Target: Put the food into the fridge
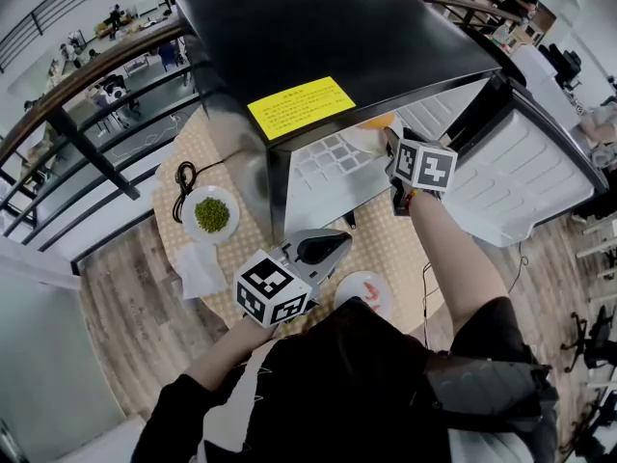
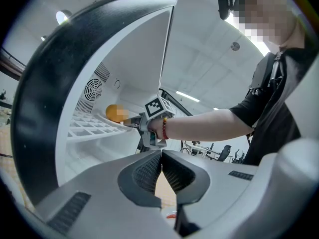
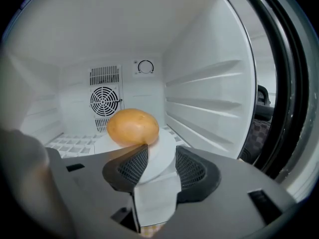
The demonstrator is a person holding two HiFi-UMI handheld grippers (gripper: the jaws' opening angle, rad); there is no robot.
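One golden food lump (image 3: 132,127) on a plate (image 3: 168,139) sits just beyond the wide-spread right tongs (image 3: 162,157).

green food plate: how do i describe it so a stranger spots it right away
Find the black fridge on the round table. Left of it as the person faces it, beside a coiled black cable, lies a small white plate. It alone carries a heap of green food; the plate nearer the person holds something red.
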